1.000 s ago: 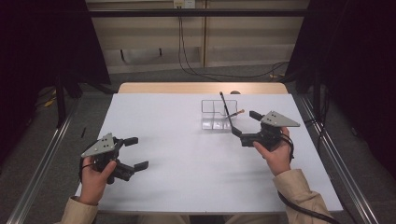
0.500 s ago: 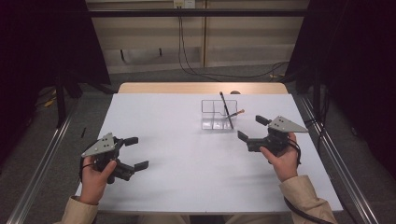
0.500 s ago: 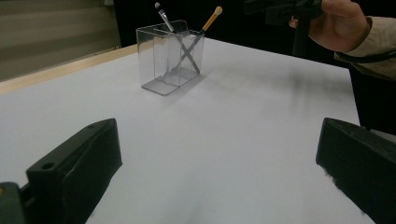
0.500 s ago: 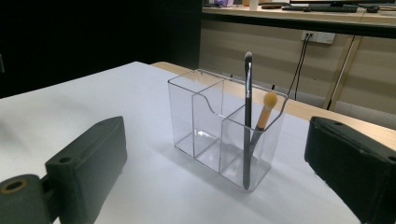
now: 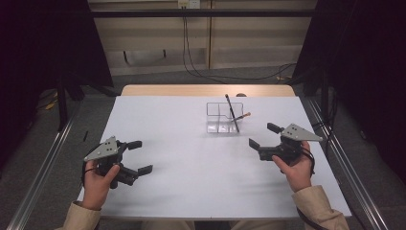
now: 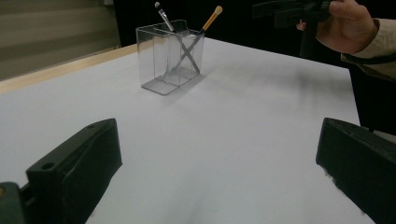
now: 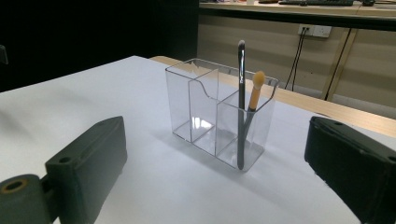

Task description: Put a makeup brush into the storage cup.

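Observation:
A clear plastic organizer [image 5: 221,119] [image 6: 169,58] [image 7: 218,113] with compartments stands at the back middle of the white table [image 5: 191,158]. In its right-hand compartment lean a black brush [image 5: 232,112] [image 7: 241,102] and a tan-handled brush [image 5: 243,116] [image 7: 254,95], crossed. My right gripper [image 5: 262,135] [image 7: 219,186] is held by a hand to the right of the organizer, open, its jaws wide apart and bare. At the front left my left gripper [image 5: 140,156] [image 6: 219,182] is held open too, nothing between its jaws. The other hand and gripper [image 6: 299,9] appear far off in the left gripper view.
A wooden strip [image 5: 206,90] runs along the table's far edge, with a small dark object [image 5: 241,95] on it. Metal rails [image 5: 45,167] flank the table on both sides. Cables [image 5: 191,57] hang on the wall behind.
My right gripper has drawn back from the organizer, moving right and toward the front. The left gripper has stayed put.

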